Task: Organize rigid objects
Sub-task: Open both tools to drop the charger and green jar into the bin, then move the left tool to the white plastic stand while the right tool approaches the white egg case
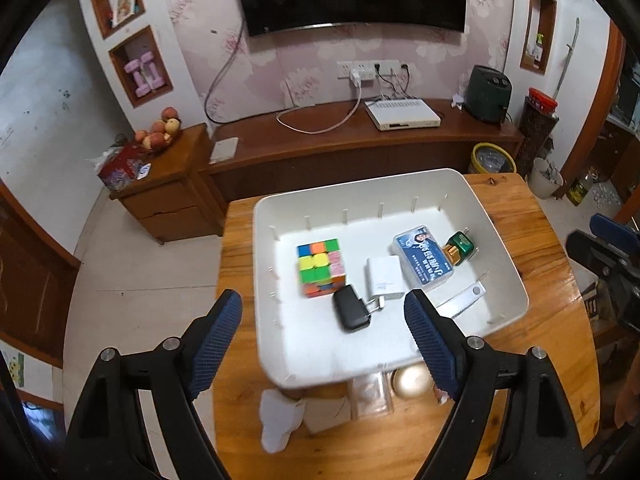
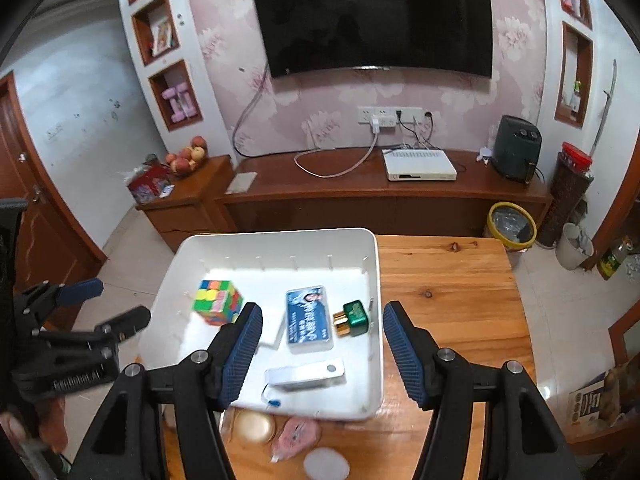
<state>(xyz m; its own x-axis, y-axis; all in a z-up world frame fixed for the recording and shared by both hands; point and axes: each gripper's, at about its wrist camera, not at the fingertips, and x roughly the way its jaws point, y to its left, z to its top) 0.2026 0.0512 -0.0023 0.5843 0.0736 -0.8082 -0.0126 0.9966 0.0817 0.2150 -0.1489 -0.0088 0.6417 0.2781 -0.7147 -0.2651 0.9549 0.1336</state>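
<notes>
Your left gripper (image 1: 323, 322) and right gripper (image 2: 322, 338) both hang above the white bin (image 1: 502, 236) on the bench (image 1: 532, 216), jaws wide and holding nothing. In the bin, the black key fob (image 1: 351, 314) lies lengthwise toward you beside the cube (image 1: 320, 266), and the silver bar (image 2: 306, 374) lies crosswise.

A white bin (image 1: 500, 216) on the wooden table holds a scrambled cube (image 1: 320, 266), black key fob (image 1: 351, 314), white charger (image 1: 385, 276), blue-labelled case (image 1: 423, 257), green bottle (image 1: 461, 247) and silver bar (image 1: 466, 298).
</notes>
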